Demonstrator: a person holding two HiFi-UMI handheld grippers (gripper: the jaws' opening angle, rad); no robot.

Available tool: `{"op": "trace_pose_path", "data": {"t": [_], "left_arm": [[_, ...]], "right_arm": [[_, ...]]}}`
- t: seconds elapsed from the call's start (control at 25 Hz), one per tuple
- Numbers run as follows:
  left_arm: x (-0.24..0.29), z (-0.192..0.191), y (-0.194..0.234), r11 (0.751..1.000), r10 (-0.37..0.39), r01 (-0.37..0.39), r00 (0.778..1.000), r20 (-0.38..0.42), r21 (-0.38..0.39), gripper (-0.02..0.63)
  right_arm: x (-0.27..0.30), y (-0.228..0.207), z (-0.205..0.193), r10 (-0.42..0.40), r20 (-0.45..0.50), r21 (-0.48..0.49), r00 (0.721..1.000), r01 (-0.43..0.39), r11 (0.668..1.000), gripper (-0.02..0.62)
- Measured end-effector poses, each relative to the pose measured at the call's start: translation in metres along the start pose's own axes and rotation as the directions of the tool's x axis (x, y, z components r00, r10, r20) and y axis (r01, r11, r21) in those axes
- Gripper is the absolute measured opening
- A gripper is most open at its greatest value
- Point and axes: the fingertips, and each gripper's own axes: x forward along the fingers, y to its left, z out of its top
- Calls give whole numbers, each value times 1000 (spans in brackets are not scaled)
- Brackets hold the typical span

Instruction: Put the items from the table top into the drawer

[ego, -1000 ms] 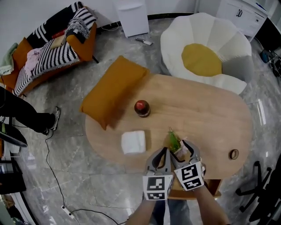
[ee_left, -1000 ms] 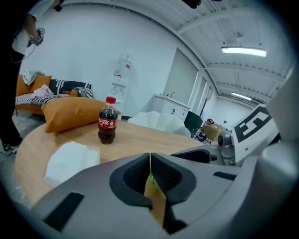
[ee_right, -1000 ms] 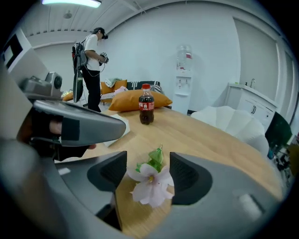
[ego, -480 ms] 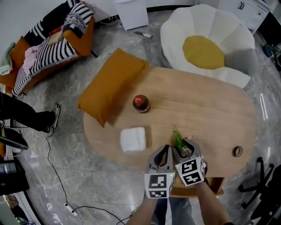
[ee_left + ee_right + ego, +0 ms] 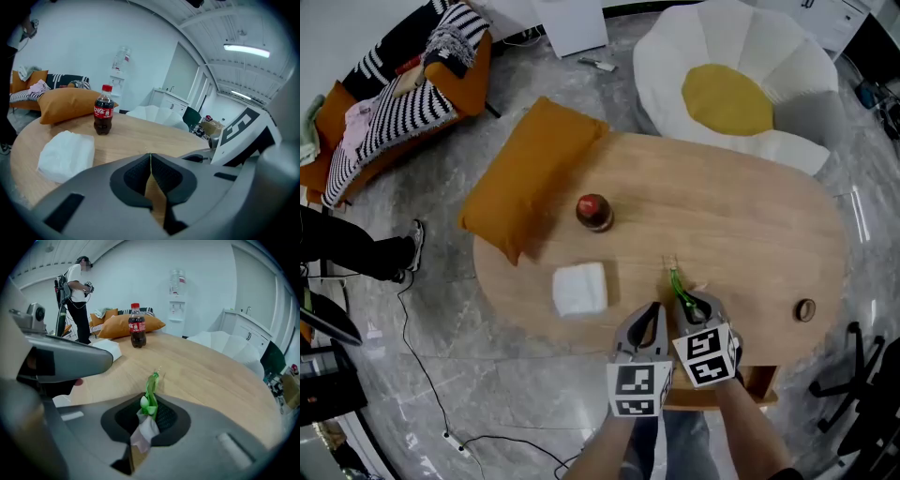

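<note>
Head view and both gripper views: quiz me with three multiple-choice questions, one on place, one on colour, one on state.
1. The white tissue pack lies: A on the cushion; B on the table, between bottle and near edge; C beside the chair.
2. The bottle's cap is: A red; B green; C white.
3. The right gripper has between its jaws: A nothing; B the green packet; C the bottle.
1 B, the head view shows it nearer than the bottle. 2 A, red in the left gripper view. 3 B, the closing jaws pinch it.
</note>
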Motion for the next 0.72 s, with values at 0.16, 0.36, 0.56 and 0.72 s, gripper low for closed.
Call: {"op": "trace_pose_path", "data": {"t": [0.16,0.36,0.56,0.72], "left_arm": [[-7,11,-8,999,-33,33,999,2,25,15],[-21,24,-27,996,-74,74,997,-5,53,15],[-37,22,-46,989,-120,123,992,-41,79,15],[-54,27,-62,984,-154,157,987,-55,77,15]], "right_arm": [[-18,-4,7,-29,22,22,999,28,999,26],[-54,-7,19,-63,68,35,996,60,998,26],[-86,-7,26,-99,101,53,990,94,994,26],[-115,-4,28,-131,113,86,985,122,989,25]]}}
